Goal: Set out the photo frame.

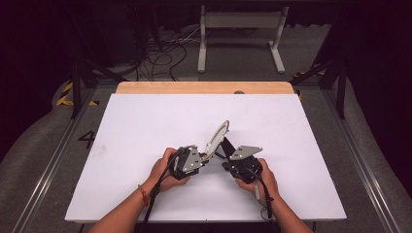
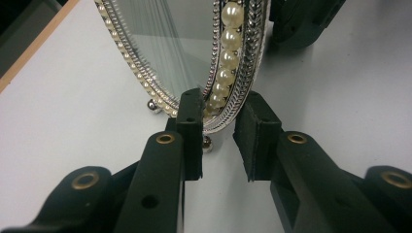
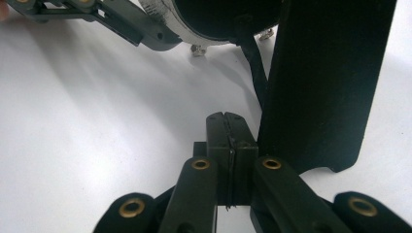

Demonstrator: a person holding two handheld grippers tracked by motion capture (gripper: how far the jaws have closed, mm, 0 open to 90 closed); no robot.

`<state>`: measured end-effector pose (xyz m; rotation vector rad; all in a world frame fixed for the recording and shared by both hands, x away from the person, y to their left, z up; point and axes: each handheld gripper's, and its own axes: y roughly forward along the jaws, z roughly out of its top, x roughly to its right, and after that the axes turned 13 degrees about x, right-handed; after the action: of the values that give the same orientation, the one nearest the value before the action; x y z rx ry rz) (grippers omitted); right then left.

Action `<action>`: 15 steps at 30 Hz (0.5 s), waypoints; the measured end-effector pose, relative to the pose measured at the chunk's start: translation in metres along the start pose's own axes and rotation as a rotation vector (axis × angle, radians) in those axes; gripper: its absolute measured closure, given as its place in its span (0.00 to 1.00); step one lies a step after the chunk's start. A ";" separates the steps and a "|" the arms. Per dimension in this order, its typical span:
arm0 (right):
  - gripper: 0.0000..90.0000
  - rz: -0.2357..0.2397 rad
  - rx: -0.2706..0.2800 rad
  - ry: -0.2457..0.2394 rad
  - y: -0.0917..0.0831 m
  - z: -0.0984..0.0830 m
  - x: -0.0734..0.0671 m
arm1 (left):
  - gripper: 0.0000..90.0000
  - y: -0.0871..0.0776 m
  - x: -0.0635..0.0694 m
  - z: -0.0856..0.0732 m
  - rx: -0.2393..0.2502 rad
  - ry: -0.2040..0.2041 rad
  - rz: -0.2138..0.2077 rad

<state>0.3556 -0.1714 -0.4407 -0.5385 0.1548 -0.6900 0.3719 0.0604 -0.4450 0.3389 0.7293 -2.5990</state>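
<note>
Left fingers [image 2: 219,128] astride mirror [image 2: 184,53] rim, right fingers [image 3: 227,141] together beside black stand [image 3: 325,82].

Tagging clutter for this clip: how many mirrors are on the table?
1. An oval pearl-trimmed mirror stands tilted at the middle of the white table, between the left hand-held gripper and the right hand-held gripper.

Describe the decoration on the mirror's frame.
The mirror's frame is silver with a row of cream pearls, clearest in the left gripper view.
</note>
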 end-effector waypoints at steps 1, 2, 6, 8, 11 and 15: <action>1.00 -0.004 -0.003 -0.005 0.000 0.000 -0.001 | 0.82 0.000 0.000 0.000 -0.001 0.017 -0.004; 1.00 -0.008 -0.008 -0.013 0.001 0.000 -0.002 | 0.82 0.000 0.000 0.001 0.001 0.017 -0.001; 1.00 -0.001 -0.006 -0.007 0.000 0.000 0.000 | 0.82 0.000 0.001 0.001 -0.004 0.020 0.005; 1.00 -0.002 -0.007 -0.008 0.000 0.000 0.000 | 0.82 0.000 0.002 0.001 -0.004 0.022 0.007; 1.00 -0.007 -0.009 -0.011 0.000 0.000 0.000 | 0.82 0.000 0.003 0.003 -0.007 0.027 0.011; 1.00 -0.013 -0.002 -0.002 -0.001 -0.001 0.004 | 0.82 0.001 0.007 0.004 -0.006 0.037 0.008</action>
<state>0.3577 -0.1747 -0.4407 -0.5427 0.1502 -0.7017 0.3656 0.0553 -0.4439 0.3882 0.7461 -2.5889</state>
